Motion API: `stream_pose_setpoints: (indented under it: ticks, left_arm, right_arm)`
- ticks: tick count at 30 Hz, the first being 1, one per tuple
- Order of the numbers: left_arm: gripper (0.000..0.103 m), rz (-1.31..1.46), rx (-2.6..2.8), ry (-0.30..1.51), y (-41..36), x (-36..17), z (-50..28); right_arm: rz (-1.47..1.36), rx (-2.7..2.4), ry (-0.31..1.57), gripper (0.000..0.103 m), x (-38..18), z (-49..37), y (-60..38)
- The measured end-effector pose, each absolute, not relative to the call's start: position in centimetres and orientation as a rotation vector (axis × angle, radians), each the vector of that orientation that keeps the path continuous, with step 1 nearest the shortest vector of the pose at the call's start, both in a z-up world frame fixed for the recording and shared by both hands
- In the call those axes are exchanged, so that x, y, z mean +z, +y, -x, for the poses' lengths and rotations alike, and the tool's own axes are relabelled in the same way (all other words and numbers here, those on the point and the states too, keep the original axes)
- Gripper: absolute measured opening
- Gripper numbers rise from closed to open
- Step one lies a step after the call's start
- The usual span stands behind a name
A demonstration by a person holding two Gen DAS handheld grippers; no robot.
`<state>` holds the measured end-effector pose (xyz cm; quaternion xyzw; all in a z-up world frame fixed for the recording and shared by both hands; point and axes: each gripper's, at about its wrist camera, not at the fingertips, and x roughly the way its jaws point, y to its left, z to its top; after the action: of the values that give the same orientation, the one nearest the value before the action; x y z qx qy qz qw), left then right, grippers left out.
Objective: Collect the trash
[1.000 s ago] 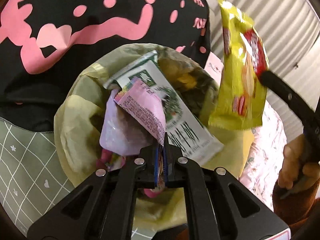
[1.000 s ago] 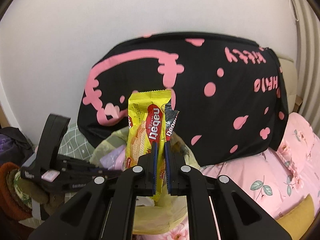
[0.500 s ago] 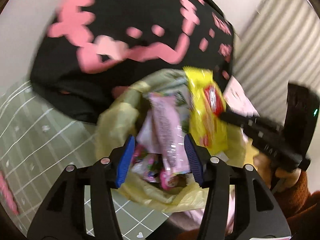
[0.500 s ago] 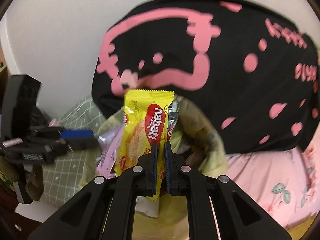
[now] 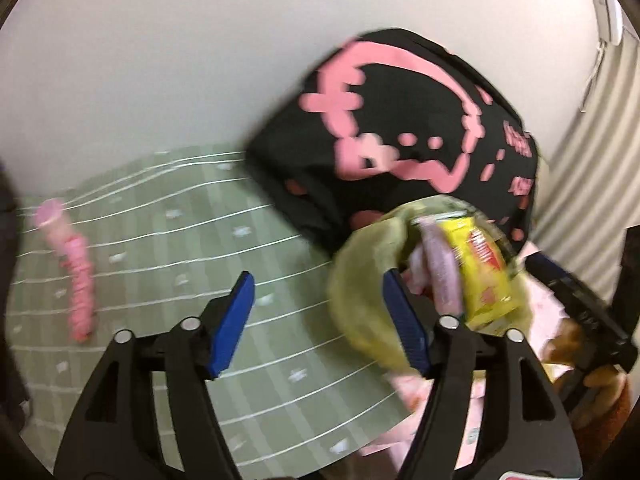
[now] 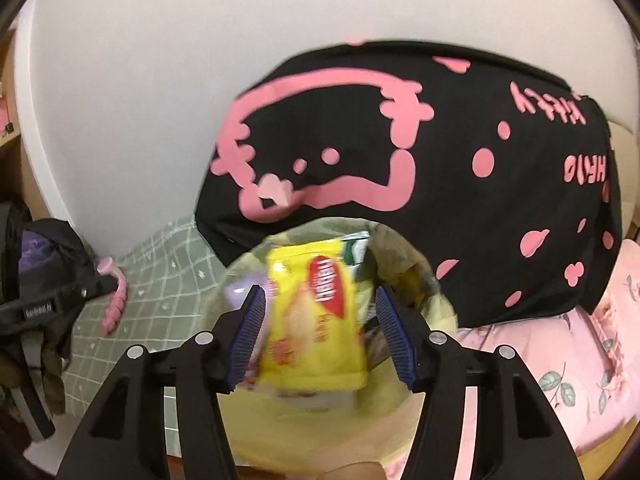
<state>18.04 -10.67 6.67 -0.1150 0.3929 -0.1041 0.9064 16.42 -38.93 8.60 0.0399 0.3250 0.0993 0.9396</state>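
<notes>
A yellow-green trash bag (image 6: 404, 412) full of wrappers sits open in front of a black pillow. A yellow wafer wrapper (image 6: 316, 316) lies loose in the bag mouth, between the spread fingers of my right gripper (image 6: 320, 332), which is open. In the left wrist view the bag (image 5: 364, 280) is at the right, with the yellow wrapper (image 5: 484, 268) and a pink wrapper (image 5: 440, 272) inside. My left gripper (image 5: 324, 320) is open and empty, over the green sheet beside the bag. A pink wrapper (image 5: 78, 276) lies on the sheet at the left.
A black pillow with pink print (image 6: 420, 160) leans on the white wall behind the bag. A green checked sheet (image 5: 180, 240) covers the left side, a pink floral cover (image 6: 580, 360) the right. A dark bag (image 6: 36, 256) sits at far left.
My right gripper opened and let go of the yellow wrapper, which dropped into the bag. My left gripper opened, released the pink wrapper, and swung left away from the bag.
</notes>
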Motion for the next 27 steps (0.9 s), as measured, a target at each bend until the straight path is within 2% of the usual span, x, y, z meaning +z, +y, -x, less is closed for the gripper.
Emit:
stream_pose_setpoints:
  ticks: [8,16,27]
  left_arm:
    - [0.068,0.089,-0.060,0.786,-5.9,5.1,-10.5]
    - [0.068,-0.061,-0.028,0.649,-3.4,6.9,-2.8]
    - [0.068,-0.016,-0.041,0.670,-1.9,7.4,-1.0]
  right_arm:
    - [-0.070,0.198,0.671,0.054,7.1,-8.9,-30.6]
    - [-0.003,0.175,0.650,0.054,6.5,-1.6,-24.0]
    - [-0.008,0.121,0.625,0.054,6.6,2.1,-20.1]
